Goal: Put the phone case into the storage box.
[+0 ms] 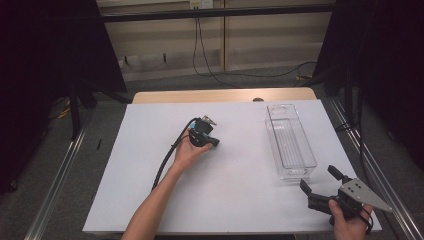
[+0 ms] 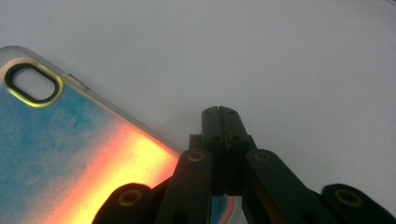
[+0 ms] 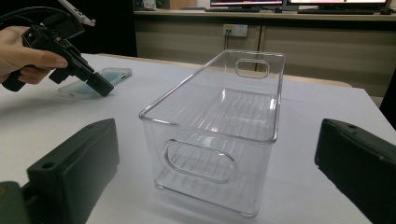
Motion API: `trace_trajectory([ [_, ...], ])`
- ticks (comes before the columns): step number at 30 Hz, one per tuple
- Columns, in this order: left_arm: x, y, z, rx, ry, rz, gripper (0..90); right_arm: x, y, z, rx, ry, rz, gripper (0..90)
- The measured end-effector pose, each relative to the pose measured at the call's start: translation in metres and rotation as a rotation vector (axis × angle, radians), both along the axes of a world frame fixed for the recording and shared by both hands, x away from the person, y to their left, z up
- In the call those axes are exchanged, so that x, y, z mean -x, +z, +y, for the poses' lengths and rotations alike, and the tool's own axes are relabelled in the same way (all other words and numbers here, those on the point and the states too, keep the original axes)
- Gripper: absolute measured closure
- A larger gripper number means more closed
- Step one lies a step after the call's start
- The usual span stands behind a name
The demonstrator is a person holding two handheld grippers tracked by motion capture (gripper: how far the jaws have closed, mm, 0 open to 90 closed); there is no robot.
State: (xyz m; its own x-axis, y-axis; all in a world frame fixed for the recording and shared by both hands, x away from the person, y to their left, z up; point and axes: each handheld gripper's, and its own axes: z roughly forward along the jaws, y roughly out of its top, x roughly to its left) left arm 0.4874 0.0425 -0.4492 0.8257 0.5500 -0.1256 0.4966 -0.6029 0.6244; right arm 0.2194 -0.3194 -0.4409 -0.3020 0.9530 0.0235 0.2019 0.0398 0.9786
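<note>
A clear phone case (image 2: pixel 70 149) tinted blue and orange lies flat on the white table; it also shows as a pale slab (image 3: pixel 114 74) in the right gripper view. My left gripper (image 2: pixel 222 113) hovers at the case's edge, jaws shut together with nothing between them; a hand holds it near the table's middle (image 1: pixel 212 141). From the right gripper view its tip (image 3: pixel 100 86) points down at the case. My right gripper (image 1: pixel 320 181) stands open at the front right corner, its wide jaws (image 3: pixel 217 140) facing the near end of a clear plastic bin (image 1: pixel 290 145).
The clear bin (image 3: pixel 210 126) is long, has cut-out handles and holds nothing. The white table top (image 1: pixel 240 200) ends close to my right gripper. A black cable (image 1: pixel 167 157) trails from the left gripper toward the front left. Dark curtains flank the table.
</note>
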Motion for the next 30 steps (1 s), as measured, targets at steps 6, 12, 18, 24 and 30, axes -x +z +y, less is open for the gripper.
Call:
trace_trajectory([
  [6,0.0,-0.001,0.001,0.014,0.009,0.008,90.0,0.0,0.0,0.0,-0.001,0.0,0.001,0.0],
  [12,0.001,-0.002,0.005,0.032,0.016,0.017,90.0,0.0,0.0,0.0,0.001,-0.002,0.0,0.0],
  [18,0.003,-0.003,0.007,0.036,0.016,0.002,90.0,0.0,0.0,0.0,0.0,-0.001,-0.003,0.0],
  [24,0.006,-0.003,0.011,0.041,0.0,-0.004,90.0,0.0,0.0,0.0,0.006,0.005,-0.002,0.0],
  [30,0.008,-0.002,0.008,0.008,-0.014,-0.027,90.0,0.0,0.0,0.001,0.005,0.002,-0.004,0.0],
])
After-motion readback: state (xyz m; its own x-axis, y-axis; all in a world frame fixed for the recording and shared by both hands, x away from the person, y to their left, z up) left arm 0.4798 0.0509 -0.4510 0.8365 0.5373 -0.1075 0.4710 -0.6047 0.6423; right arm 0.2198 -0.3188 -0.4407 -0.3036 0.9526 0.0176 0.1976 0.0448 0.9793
